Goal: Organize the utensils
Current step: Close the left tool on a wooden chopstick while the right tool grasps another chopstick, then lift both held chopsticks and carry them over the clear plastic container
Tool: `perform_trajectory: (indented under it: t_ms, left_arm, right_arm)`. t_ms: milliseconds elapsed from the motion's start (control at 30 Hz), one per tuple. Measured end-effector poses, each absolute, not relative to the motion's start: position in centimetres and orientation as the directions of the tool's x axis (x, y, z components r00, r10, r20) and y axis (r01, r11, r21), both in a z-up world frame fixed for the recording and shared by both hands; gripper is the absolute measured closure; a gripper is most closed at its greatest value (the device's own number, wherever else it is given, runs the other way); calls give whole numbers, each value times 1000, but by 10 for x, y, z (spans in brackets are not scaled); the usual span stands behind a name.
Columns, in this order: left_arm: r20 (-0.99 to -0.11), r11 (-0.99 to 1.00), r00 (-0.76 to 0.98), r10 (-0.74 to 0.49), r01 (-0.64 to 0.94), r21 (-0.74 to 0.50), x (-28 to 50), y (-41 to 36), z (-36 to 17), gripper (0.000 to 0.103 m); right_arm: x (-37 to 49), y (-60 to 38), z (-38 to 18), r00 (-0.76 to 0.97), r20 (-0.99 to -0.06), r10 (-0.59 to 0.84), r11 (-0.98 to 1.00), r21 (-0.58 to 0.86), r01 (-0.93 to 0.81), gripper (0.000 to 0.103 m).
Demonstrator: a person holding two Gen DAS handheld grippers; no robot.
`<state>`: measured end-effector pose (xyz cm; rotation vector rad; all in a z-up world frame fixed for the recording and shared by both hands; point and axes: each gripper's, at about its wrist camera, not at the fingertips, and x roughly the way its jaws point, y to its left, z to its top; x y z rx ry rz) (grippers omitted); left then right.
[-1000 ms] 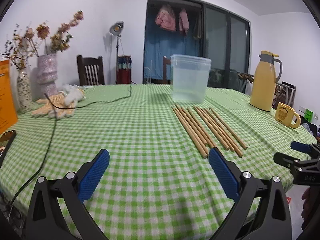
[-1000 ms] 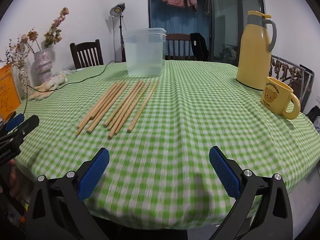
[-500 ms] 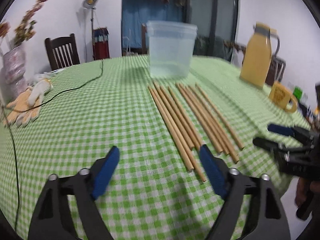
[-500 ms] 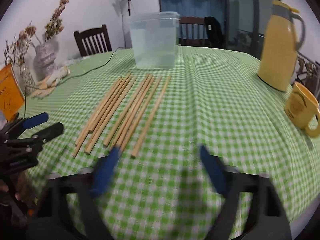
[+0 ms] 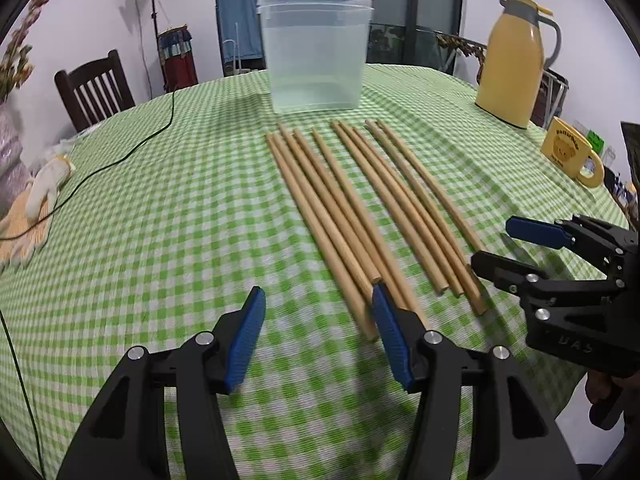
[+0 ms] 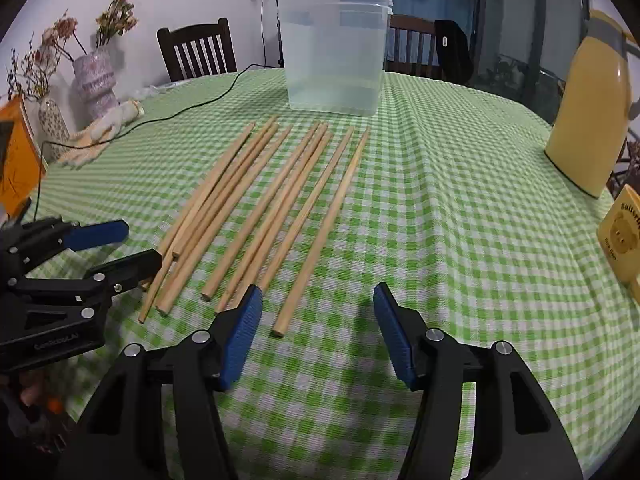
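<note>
Several long wooden chopsticks (image 5: 360, 208) lie side by side on the green checked tablecloth (image 5: 168, 216), also in the right wrist view (image 6: 260, 208). A clear plastic container (image 5: 316, 52) stands upright behind their far ends, also in the right wrist view (image 6: 334, 48). My left gripper (image 5: 320, 332) is open and empty, just left of the nearest stick ends; it also shows in the right wrist view (image 6: 116, 246). My right gripper (image 6: 318, 332) is open and empty, over the near end of the rightmost stick; it also shows in the left wrist view (image 5: 504, 244).
A yellow thermos jug (image 5: 512, 60) and a yellow bear mug (image 5: 570, 152) stand at the right. A black cable (image 5: 120, 156) and work gloves (image 5: 36, 200) lie at the left. A vase of dried flowers (image 6: 96, 80) and wooden chairs (image 6: 196, 50) are behind.
Both grippers have moved forward and inward toward the near ends of the chopsticks. Both stay open and empty.
</note>
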<state>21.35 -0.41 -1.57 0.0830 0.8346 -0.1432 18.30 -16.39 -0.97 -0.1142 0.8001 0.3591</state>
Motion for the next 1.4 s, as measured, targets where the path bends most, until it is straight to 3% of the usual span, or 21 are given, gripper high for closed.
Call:
perform_trajectory:
  t_ms: [133,333,467,533,833,933,967,1033,1400]
  left_arm:
    - [-747,987,658,-94,158,15,211,-2,-15,50]
    - [-752,989,655,-73,145,30,206,10,-12,70]
    - [-755,986,649,-91,165,22,203,10,-10,72]
    - [-766,982,631,-126,187,-7,201,7,-13,72]
    - [-762,980,637,-115,198,17,198,-2,-16,73]
    - [-757,987,648,-83,158,27,201,1,-16,94]
    - [-757,989,648,-83,145,15,202,4,-15,97]
    - [-759,992,643,-103,126,-28,204,9,-15,97]
    - [-732,996,679,-63,83,-8,180,19,-2,99]
  right_arm:
    - [182,-167,-10,643,-717,270,933,29,-359,58]
    - [177,-165,-10,645,-709,285,925,27,-380,79]
    - [173,-165,-10,647,-707,285,924,22,-383,82]
    - [173,-167,-10,644,-706,293,924,35,-382,94]
    - [172,-182,-11,675,-699,236,948,13,-319,96]
    - [174,-192,-11,683,-696,221,957,21,-289,96]
    - [174,-194,-11,683,-696,223,958,26,-287,96]
    - [174,-194,-12,685,-693,224,957,25,-288,96]
    - [166,-199,-11,688,-679,257,949,43,-312,96]
